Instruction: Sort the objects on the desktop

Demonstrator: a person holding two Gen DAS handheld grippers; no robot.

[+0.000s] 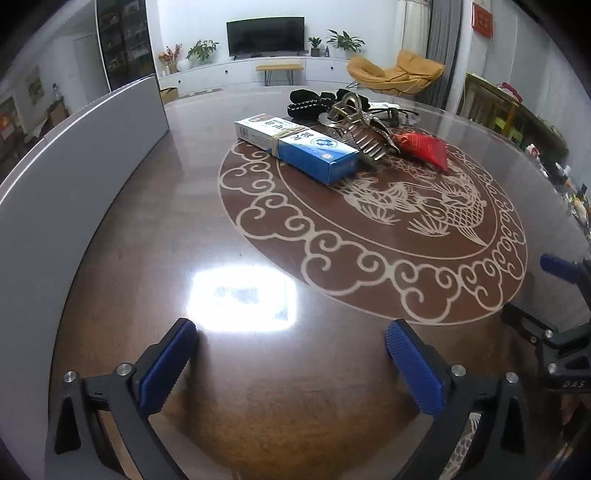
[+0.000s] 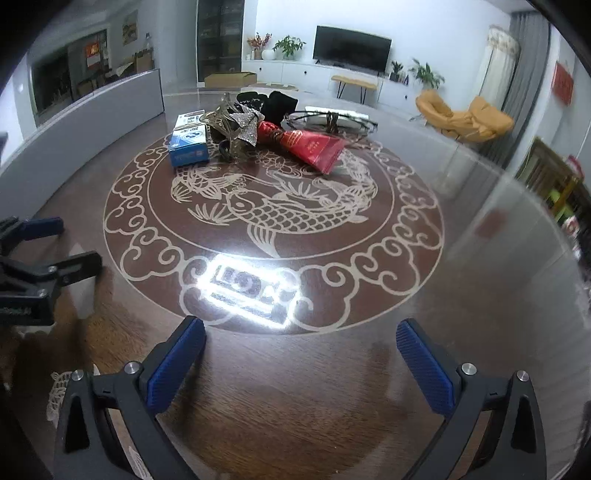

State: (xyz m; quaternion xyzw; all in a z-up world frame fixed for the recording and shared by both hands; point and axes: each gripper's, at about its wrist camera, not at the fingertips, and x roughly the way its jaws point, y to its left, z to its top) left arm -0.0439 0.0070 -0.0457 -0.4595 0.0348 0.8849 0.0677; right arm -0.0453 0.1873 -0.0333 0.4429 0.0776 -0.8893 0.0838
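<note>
A pile of objects lies at the far side of the round brown table (image 1: 258, 406). It holds a blue and white box (image 1: 299, 147) bound with a rubber band, a metallic hair claw clip (image 1: 354, 125), a red packet (image 1: 424, 147) and black fabric items (image 1: 306, 101). The right wrist view shows the box (image 2: 189, 142), the clip (image 2: 232, 125), the red packet (image 2: 314, 146) and the black items (image 2: 277, 105). My left gripper (image 1: 291, 347) is open and empty, well short of the pile. My right gripper (image 2: 301, 345) is open and empty, also short of it.
A grey curved panel (image 1: 74, 177) stands along the table's left edge, also in the right wrist view (image 2: 92, 122). A bright lamp glare (image 1: 240, 299) sits on the tabletop. A yellow lounge chair (image 1: 399, 72) and a TV (image 1: 266, 35) are beyond the table.
</note>
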